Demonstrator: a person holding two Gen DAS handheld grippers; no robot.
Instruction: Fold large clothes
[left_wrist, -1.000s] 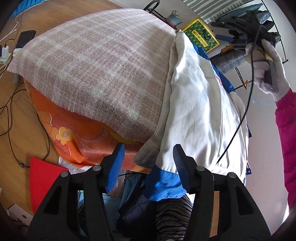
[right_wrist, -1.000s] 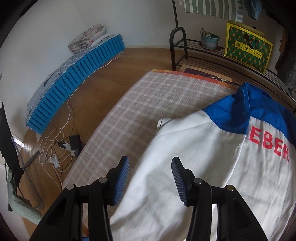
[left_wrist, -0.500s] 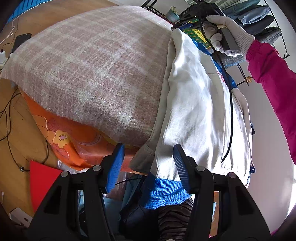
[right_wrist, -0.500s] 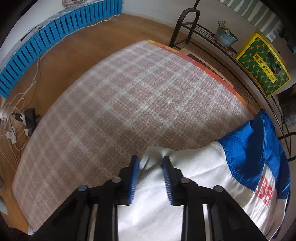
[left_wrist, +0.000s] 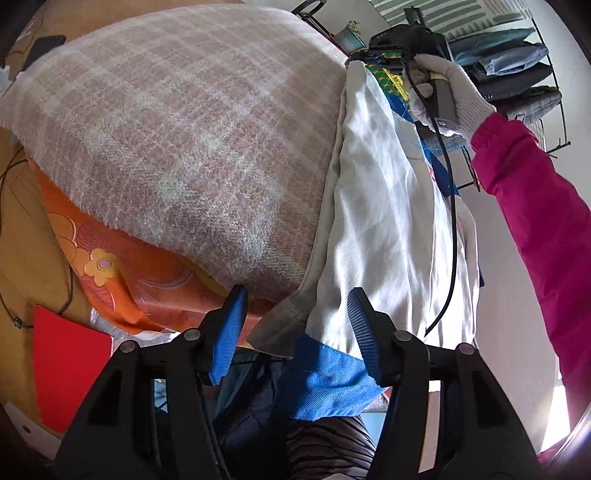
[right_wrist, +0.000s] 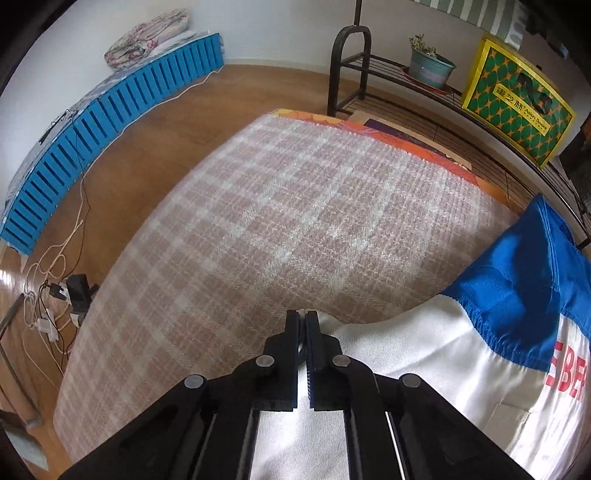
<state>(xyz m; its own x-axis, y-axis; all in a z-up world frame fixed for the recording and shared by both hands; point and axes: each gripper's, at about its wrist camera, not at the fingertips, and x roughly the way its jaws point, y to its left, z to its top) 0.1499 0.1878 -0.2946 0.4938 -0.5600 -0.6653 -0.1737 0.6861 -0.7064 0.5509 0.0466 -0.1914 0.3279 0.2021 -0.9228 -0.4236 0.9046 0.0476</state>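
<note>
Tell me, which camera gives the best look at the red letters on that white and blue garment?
The right wrist view. There the red letters sit large on the white and blue garment, though the frame's edge cuts them off. In the left wrist view only a sliver of red peeks out beside a black cable, unreadable.

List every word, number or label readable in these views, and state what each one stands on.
"EBE", red letters cut off at the frame edge: on the white and blue jacket.
"Asian Sweet", beside Chinese characters too small to read surely: on the yellow and green bag.
"G", a small round mark: on the right gripper's handle.
Nothing else is readable.
</note>
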